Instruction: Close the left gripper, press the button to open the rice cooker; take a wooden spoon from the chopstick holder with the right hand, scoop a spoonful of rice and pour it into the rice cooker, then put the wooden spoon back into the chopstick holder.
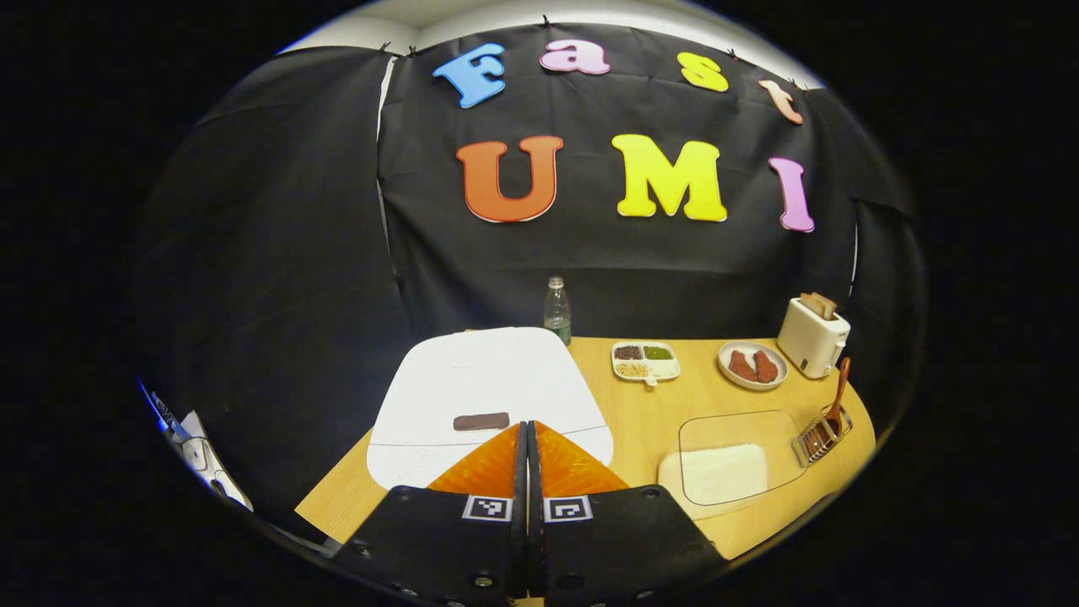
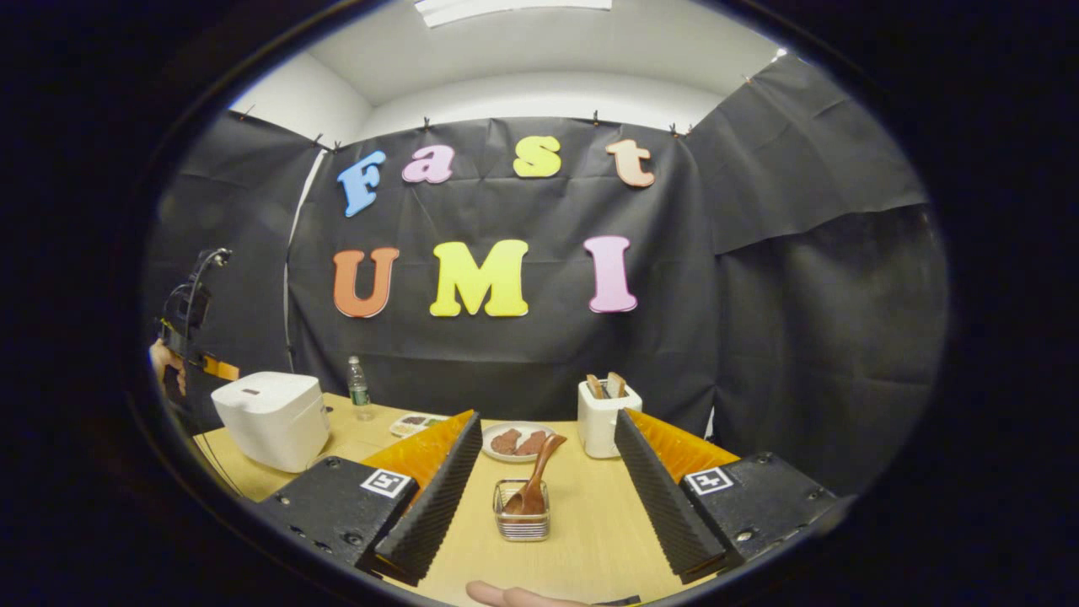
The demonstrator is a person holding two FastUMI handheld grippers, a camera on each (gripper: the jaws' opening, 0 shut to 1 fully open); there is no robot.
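A: How far along is the task judged to be?

B: Barely begun. The left claw (image 1: 527,459) is seen with its two fingers pressed together, nothing between them, poised just above the rice cooker (image 1: 485,396), whose lid is still down. The dark button (image 1: 481,421) lies right ahead of the fingertips, at about 11 o'clock from them; contact cannot be told.

A: And the right side?

B: The right claw (image 2: 548,472) is held wide open and empty. The wooden spoon (image 2: 533,489) is still stood in the chopstick holder (image 2: 523,511), framed between the two fingers, with no touch made. Pressing, scooping, pouring and returning the spoon are all left to be done.

A: What is given by one view and missed by the other?

B: In the left gripper view the clear rice container (image 1: 729,459) is shown at 3 o'clock from the fingers, beside the holder, along with a divided dish (image 1: 646,361). In the right gripper view the cooker is seen from the side at 9 o'clock, lid shut, on the counter (image 2: 590,523), with a plate (image 2: 518,442) and toaster (image 2: 603,417) at 12 o'clock.
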